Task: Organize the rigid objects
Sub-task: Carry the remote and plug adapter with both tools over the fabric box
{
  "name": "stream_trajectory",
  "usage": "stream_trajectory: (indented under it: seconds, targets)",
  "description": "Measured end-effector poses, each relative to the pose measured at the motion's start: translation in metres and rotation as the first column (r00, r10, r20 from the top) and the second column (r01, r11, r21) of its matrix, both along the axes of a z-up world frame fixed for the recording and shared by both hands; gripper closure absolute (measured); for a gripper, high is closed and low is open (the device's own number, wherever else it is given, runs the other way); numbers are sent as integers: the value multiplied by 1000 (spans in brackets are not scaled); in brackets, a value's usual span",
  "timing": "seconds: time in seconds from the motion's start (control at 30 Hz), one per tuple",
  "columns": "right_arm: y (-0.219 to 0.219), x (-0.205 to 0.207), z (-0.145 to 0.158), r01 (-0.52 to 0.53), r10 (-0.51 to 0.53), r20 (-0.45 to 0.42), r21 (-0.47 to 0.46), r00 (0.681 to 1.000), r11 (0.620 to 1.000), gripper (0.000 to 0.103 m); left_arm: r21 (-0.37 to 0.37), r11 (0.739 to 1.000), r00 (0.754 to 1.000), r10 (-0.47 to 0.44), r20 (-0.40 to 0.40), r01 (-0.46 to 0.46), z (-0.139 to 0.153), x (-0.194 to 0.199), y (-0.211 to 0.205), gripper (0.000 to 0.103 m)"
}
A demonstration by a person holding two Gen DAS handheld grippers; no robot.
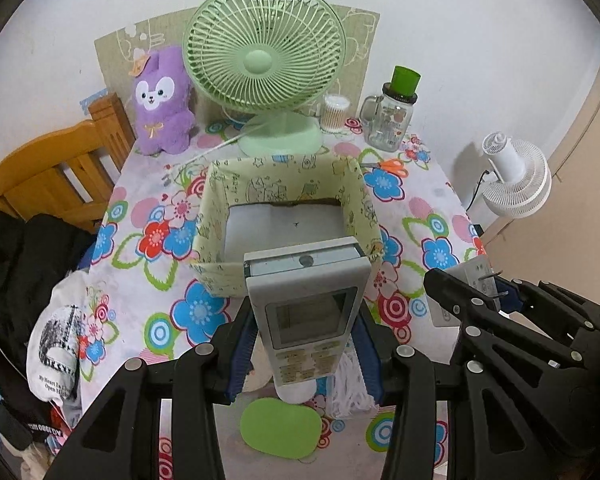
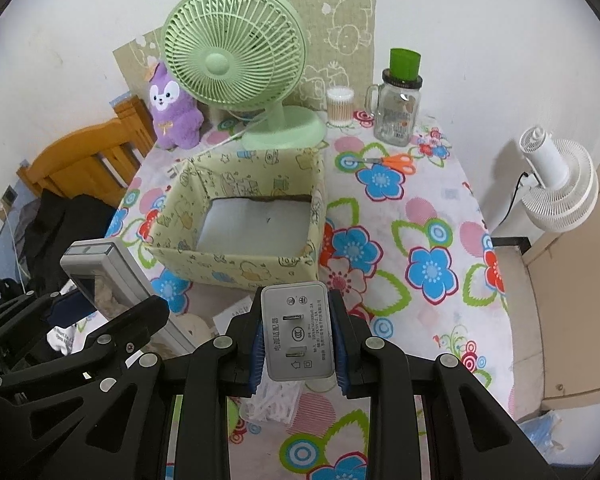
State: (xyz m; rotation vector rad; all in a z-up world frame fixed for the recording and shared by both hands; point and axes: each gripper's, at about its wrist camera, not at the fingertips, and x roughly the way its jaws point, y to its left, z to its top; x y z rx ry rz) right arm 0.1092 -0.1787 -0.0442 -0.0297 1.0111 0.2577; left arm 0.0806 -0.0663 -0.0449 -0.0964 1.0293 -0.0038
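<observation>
Left wrist — remote (image 1: 306, 312) hiding box (image 1: 216, 216) front

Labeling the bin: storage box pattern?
Pale yellow-green with cartoon doodle prints; storage box shows best in the right wrist view.

We are in a home bedroom: a floral tablecloth (image 1: 420, 216), purple plush (image 1: 162, 104), green fan (image 1: 264, 52), wooden bed frame (image 1: 48, 172) and piled clothes (image 1: 28, 264).

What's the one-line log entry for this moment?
left gripper: shut on remote control | right gripper: shut on power adapter | fabric box: nothing inside
</observation>
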Motion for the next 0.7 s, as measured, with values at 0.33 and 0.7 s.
stream_trajectory:
  seconds: [0.33,0.7]
  targets:
    - [6,13,19,20,-20,28,22,999,1000,73,16,1000,999,-19,31,19,20,13,7,56]
    - [17,36,26,17,-18,42,18,999,1000,73,10,1000,998,-24,52,23,27,35,19,56]
